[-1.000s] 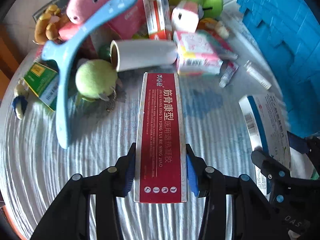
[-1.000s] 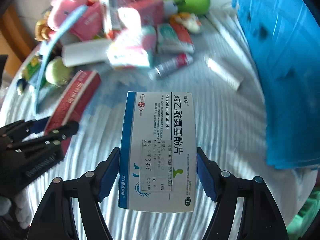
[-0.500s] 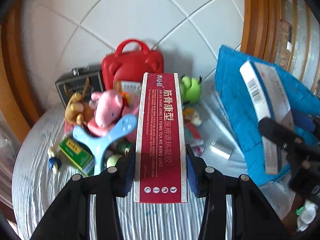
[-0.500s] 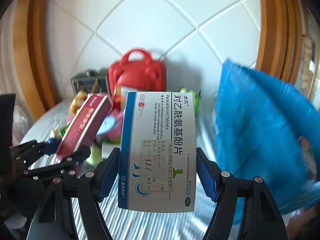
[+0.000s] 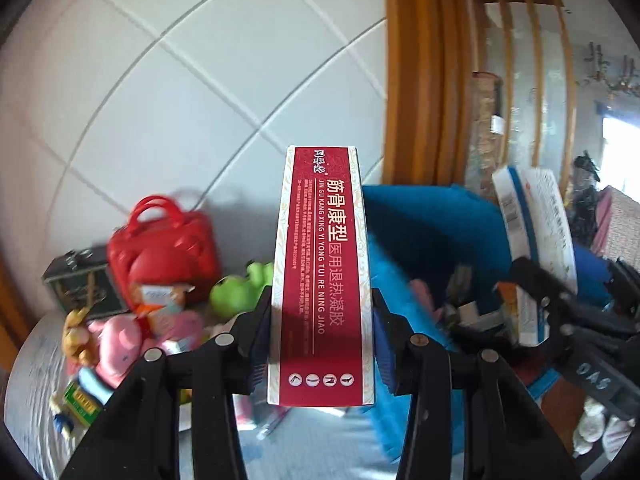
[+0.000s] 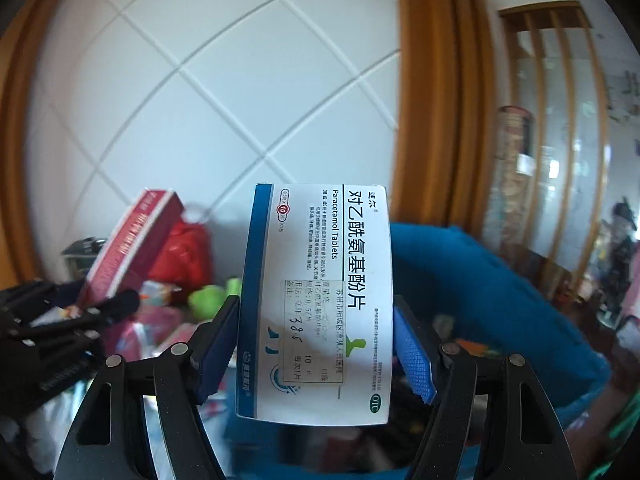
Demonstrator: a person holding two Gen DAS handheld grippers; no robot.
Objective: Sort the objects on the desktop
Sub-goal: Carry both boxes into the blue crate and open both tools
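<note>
My left gripper (image 5: 320, 340) is shut on a long red medicine box (image 5: 322, 280) and holds it up in the air, pointing at the tiled wall. My right gripper (image 6: 316, 348) is shut on a white and blue paracetamol box (image 6: 320, 300), also raised. Each gripper shows in the other's view: the right one with its box (image 5: 536, 224) at the right of the left wrist view, the left one with the red box (image 6: 132, 240) at the left of the right wrist view. A blue fabric bin (image 5: 424, 240) stands open just beyond both boxes, with several items inside.
A pile on the round table's left holds a red toy handbag (image 5: 164, 256), a green frog plush (image 5: 236, 292), a pink plush (image 5: 116, 344), a green box (image 5: 84, 400) and a dark tin (image 5: 80, 284). A wooden door frame (image 5: 420, 72) rises behind the bin.
Both grippers rose from the table with their boxes and tilted up toward the wall. They moved right, over the open blue bin, which now shows its inside.
</note>
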